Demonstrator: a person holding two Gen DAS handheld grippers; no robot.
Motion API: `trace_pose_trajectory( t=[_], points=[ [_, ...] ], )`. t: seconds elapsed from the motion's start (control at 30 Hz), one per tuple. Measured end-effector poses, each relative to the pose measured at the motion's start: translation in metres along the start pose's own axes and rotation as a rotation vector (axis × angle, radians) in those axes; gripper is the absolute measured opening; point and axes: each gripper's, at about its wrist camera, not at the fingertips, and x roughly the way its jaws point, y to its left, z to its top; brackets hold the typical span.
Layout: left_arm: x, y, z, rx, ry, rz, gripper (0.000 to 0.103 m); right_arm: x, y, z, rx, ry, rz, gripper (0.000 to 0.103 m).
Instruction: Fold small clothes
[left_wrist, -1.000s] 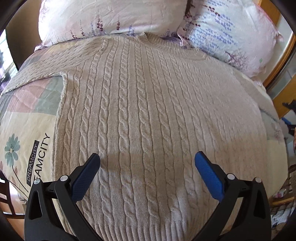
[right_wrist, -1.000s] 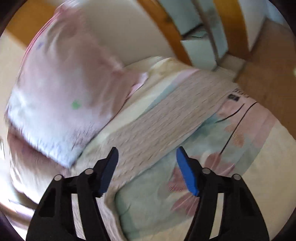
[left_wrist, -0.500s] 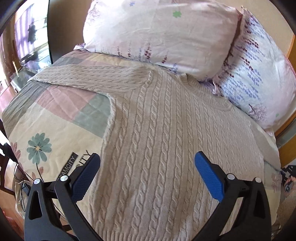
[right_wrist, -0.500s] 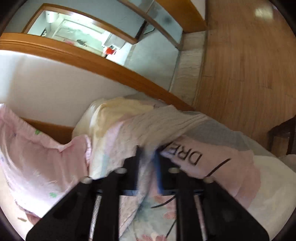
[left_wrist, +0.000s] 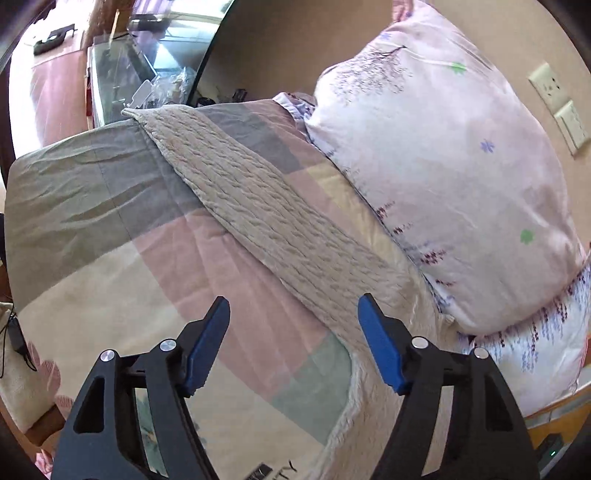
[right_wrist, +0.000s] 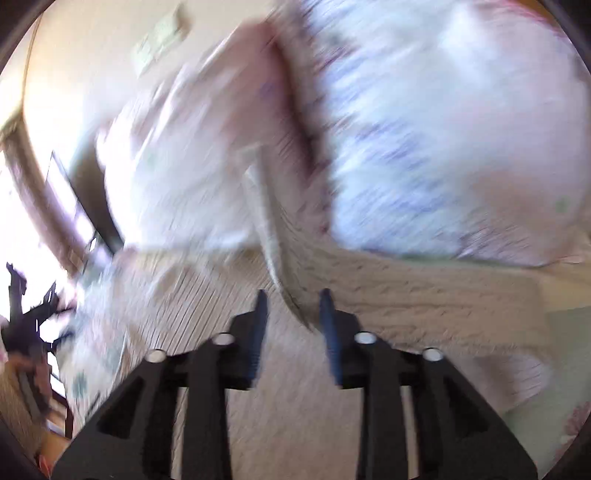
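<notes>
A beige cable-knit sweater lies on the bed. In the left wrist view its left sleeve (left_wrist: 266, 218) stretches diagonally away across the patchwork quilt (left_wrist: 110, 229). My left gripper (left_wrist: 293, 332) is open and empty, just above the quilt near the sleeve's armpit end. In the blurred right wrist view the right sleeve (right_wrist: 388, 291) is folded over the sweater body (right_wrist: 295, 424). My right gripper (right_wrist: 291, 317) is partly open, with the sleeve's cuff end (right_wrist: 291, 295) between its fingertips, apparently loose.
Two floral pillows (left_wrist: 443, 166) lie against the headboard wall behind the sweater. A glass-topped side table (left_wrist: 122, 74) with clutter stands past the bed's far left corner. Wall sockets (left_wrist: 554, 103) are at right. The bed edge drops off at the left.
My left gripper swung left from over the sweater body to the left sleeve. My right gripper, shut on the right sleeve half a second ago, carried it over the body and has opened partway.
</notes>
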Motion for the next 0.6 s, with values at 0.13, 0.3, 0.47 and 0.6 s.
trace_pose_trajectory(
  t=[0.13,0.3,0.47,0.6],
  points=[
    [0.027,0.033,0.037,-0.083,0.032,0.018,0.063,0.011,0.04,-0.037,-0.036,0.076,0.064,0.067],
    [0.059,0.076,0.076,-0.235,0.057,0.0,0.056,-0.008,-0.007,-0.041,0.149,0.103,-0.055,0.074],
    [0.074,0.102,0.105,-0.356,0.022,-0.059,0.049,-0.025,-0.051,-0.056,0.356,0.12,-0.148,0.074],
    [0.081,0.112,0.123,-0.399,0.011,-0.044,0.033,-0.024,-0.045,-0.064,0.339,0.13,-0.173,0.074]
  ],
)
